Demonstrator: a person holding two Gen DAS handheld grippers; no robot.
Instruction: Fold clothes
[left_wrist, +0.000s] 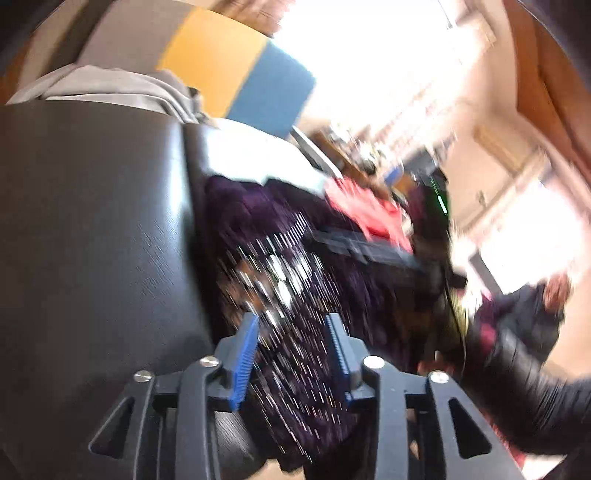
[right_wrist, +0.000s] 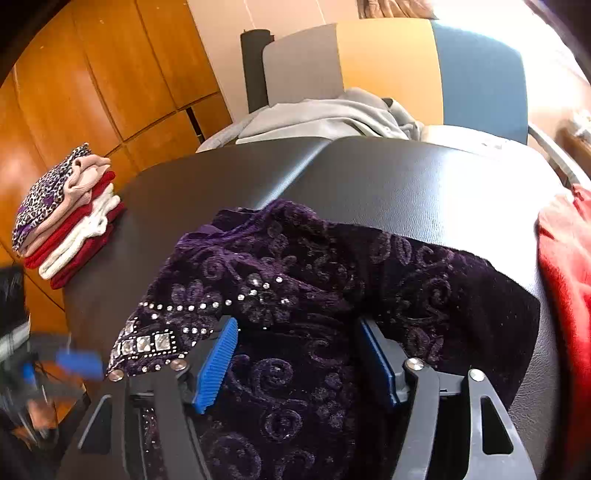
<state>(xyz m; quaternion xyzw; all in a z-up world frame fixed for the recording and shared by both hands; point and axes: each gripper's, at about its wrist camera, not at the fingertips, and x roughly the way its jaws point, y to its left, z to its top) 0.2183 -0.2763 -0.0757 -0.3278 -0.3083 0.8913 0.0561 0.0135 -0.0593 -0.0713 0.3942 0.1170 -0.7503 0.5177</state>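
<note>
A dark purple velvet garment with a rhinestone trim lies bunched on the black padded table. My right gripper is open just above it, blue pads on either side of the fabric. In the blurred left wrist view, my left gripper is open with the same purple garment running between its fingers. My right gripper's black body shows beyond it.
A stack of folded clothes sits at the table's left end. A red garment lies at the right edge, also seen in the left view. A grey garment lies behind the table. A wooden cabinet stands left.
</note>
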